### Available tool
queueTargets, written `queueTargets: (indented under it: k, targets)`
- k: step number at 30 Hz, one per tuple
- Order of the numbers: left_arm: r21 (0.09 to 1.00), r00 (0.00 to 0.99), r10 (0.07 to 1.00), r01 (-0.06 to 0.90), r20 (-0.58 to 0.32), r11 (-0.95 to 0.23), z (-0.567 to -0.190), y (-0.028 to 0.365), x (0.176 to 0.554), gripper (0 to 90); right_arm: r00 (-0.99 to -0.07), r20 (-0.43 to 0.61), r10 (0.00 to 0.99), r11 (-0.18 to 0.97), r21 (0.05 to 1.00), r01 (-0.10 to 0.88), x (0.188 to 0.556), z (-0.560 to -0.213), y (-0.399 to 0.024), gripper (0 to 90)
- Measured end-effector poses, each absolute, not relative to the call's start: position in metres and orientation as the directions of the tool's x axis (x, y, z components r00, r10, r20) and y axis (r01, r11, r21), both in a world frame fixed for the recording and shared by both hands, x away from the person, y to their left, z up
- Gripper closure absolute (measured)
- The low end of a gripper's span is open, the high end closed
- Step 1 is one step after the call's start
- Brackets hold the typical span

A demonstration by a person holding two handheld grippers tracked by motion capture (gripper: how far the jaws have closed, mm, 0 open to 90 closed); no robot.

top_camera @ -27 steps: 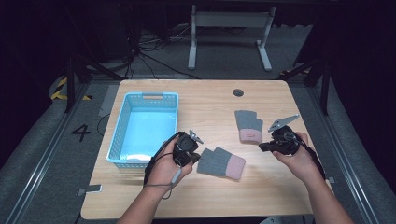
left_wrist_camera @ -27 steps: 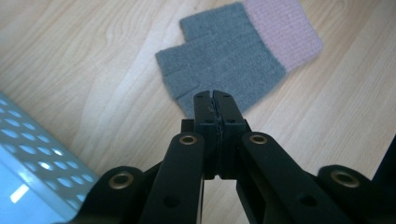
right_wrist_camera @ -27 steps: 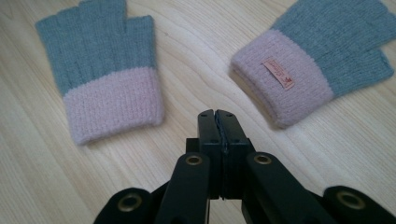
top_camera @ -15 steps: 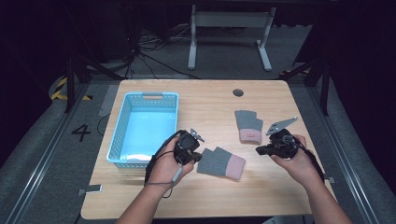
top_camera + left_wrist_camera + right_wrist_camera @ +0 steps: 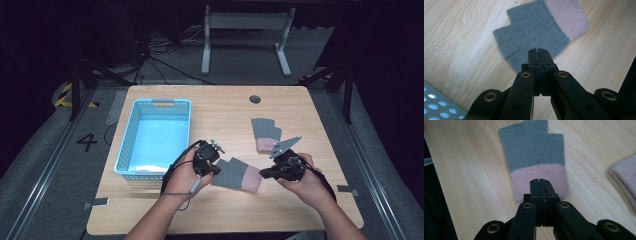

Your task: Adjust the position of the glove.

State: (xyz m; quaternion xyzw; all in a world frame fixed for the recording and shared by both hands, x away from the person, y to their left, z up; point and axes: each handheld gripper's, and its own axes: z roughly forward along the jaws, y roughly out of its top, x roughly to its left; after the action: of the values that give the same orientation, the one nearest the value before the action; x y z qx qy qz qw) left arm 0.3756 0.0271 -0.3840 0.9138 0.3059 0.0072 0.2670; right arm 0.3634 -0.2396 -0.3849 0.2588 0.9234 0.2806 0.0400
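Glove (image 5: 534, 37) just beyond left hand-held gripper (image 5: 539, 53)

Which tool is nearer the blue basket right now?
Left. The left tool sits just right of the blue basket; the right tool is farther right, past the near glove.

The high view looks forward and down from above the person's side, taking in the whole table (image 5: 300, 105), the basket (image 5: 131, 145), both gloves and the dark floor beyond. The left gripper view sits close above the tabletop, looking along closed jaws at the near glove (image 5: 534, 32), with a corner of the basket (image 5: 439, 105) at its lower left. The right gripper view is equally near, facing the far glove (image 5: 534, 155); the pink edge at its right is probably the near glove (image 5: 626, 177). Both gloves, near glove (image 5: 237, 173) and far glove (image 5: 265, 134), also lie in the high view.
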Motion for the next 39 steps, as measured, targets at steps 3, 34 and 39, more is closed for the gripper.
queueTargets:
  k: [3,34,39]
  targets:
    - [0.479,0.817,0.557,0.553,-0.151,-0.681,-0.388,0.024,0.378,90.0,-0.874,0.073,0.480,0.726,0.527,0.442,0.360,-0.390,-0.232,90.0]
    - [0.377,0.830,0.546,0.544,-0.114,-0.749,-0.426,0.001,0.382,90.0,-0.892,0.102,0.440,0.768,0.472,0.432,0.357,-0.421,-0.206,90.0]
    - [0.358,0.831,0.546,0.545,-0.109,-0.758,-0.429,0.001,0.384,90.0,-0.890,0.104,0.443,0.772,0.460,0.438,0.359,-0.425,-0.206,90.0]
